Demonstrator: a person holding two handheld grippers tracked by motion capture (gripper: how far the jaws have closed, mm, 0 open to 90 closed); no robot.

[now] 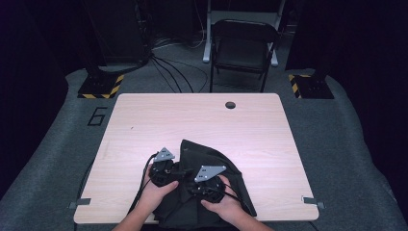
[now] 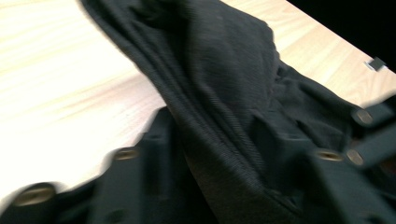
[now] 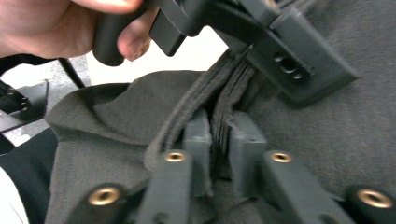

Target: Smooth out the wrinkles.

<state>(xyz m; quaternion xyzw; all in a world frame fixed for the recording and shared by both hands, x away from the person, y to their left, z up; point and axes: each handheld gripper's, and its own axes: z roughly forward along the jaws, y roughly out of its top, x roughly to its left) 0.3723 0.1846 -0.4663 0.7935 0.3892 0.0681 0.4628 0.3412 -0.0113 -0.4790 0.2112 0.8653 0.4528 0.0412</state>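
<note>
A black garment [image 1: 214, 161] lies bunched at the near edge of the wooden table [image 1: 202, 120]. In the right gripper view my right gripper [image 3: 219, 135] is shut on a ribbed fold of the garment [image 3: 116, 121]. That fold runs straight up into the jaws of my left gripper [image 3: 252, 51], which a hand [image 3: 46, 23] holds. In the left gripper view the ribbed edge of the garment [image 2: 219, 84] passes between the blurred jaws of the left gripper [image 2: 229, 144]. From above, the left gripper [image 1: 179, 169] and right gripper [image 1: 191, 182] sit close together on the cloth.
Bare tabletop stretches beyond the garment to the far edge, where there is a round cable hole [image 1: 230, 105]. A black folding chair [image 1: 243, 45] stands behind the table. Grey carpet and cables surround it.
</note>
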